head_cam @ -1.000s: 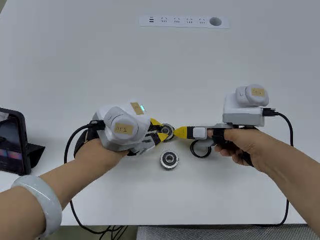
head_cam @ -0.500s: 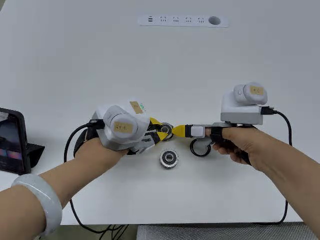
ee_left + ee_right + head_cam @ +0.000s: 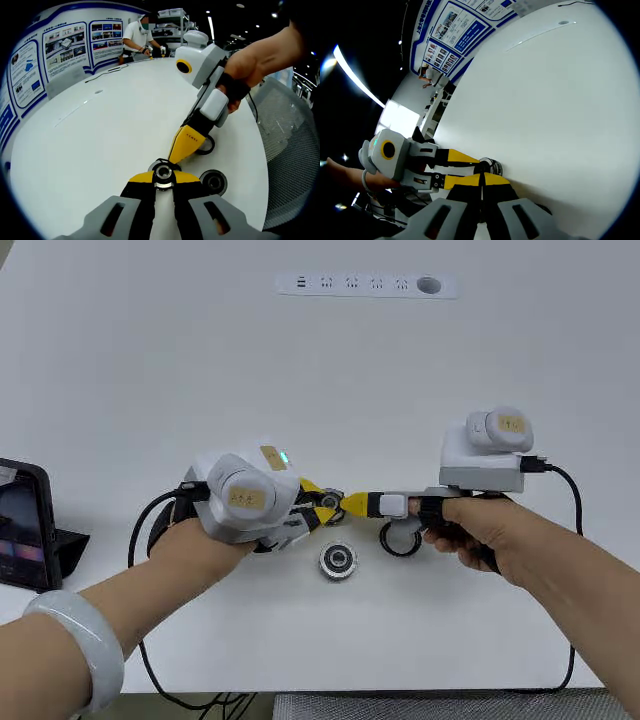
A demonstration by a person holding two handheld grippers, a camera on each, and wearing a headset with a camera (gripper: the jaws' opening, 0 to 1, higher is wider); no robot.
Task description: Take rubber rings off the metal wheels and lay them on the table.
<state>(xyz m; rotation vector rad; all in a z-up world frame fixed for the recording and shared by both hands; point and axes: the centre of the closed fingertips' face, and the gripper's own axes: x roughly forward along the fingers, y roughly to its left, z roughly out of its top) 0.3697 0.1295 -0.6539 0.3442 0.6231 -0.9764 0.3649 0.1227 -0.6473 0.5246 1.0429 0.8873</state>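
**Wheel clamped in left gripper, right gripper's tip set against its rim**

A metal wheel [image 3: 163, 172] is held off the white table [image 3: 300, 370] between the yellow fingertips of the left gripper [image 3: 322, 506], whose jaws are closed on the wheel's two sides. A dark band is seen around the wheel's rim.

The right gripper [image 3: 347, 504] is pointed straight at the left one, tip to tip. Its jaws are drawn together to a narrow point, and that point is touching the far edge of the held wheel. Whether any rubber is pinched between them cannot be told.

A second wheel [image 3: 338, 560] lies flat on the table just beside the meeting tips, on the side nearer the person, and is touched by neither gripper. A loose rubber ring [image 3: 400, 538] lies on the table under the right gripper's body, behind its tips.

A power strip [image 3: 368, 284] lies well beyond both grippers. A tablet [image 3: 22, 525] stands well apart, out past the left gripper's hand.
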